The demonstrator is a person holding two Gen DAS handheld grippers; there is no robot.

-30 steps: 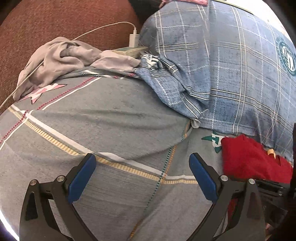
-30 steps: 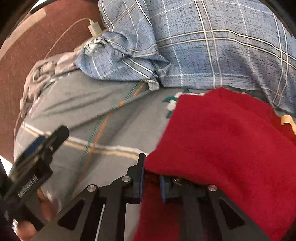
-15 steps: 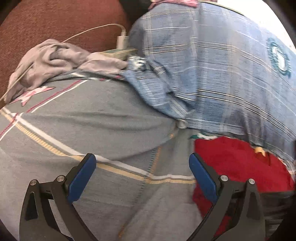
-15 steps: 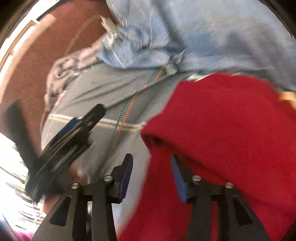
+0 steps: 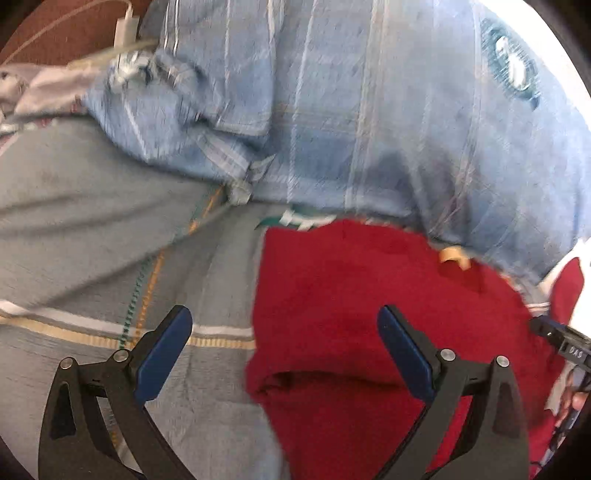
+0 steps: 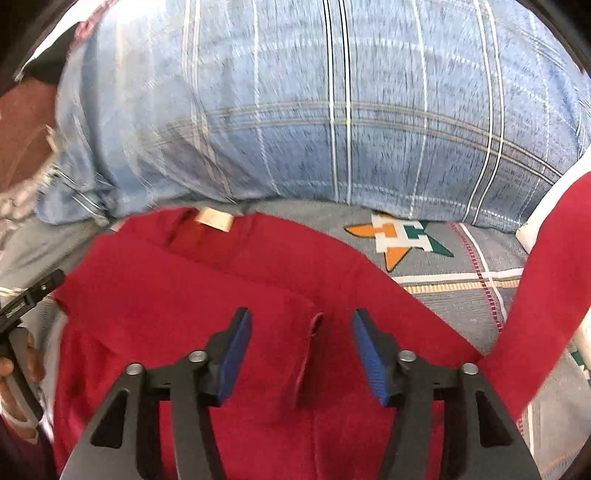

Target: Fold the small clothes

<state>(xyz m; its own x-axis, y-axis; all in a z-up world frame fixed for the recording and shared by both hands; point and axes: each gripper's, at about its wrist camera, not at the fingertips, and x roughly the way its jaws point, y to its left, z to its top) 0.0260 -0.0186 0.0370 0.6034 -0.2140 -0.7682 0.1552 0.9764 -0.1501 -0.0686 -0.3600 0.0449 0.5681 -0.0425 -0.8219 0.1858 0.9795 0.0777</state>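
Note:
A red garment [image 5: 362, 302] lies on the grey patterned bedsheet [image 5: 92, 229], with a folded edge near its front and a tan label [image 5: 452, 255] near its far edge. My left gripper [image 5: 284, 347] is open and empty, its right finger over the garment's left part and its left finger over the sheet. In the right wrist view the red garment [image 6: 192, 302] lies spread with a fold, label [image 6: 215, 218] at the far edge. My right gripper [image 6: 302, 349] is open just above the fold and holds nothing.
A large blue plaid pillow [image 6: 332, 122] lies right behind the garment. A crumpled grey cloth [image 5: 40, 86] and a white charger with cable [image 5: 123, 31] sit at the far left by a brown surface. A red strip [image 6: 546, 295] lies at the right.
My right gripper has let go of the red garment and opened, then swung right over it. My left gripper moved right, so its fingers now straddle the garment's left edge.

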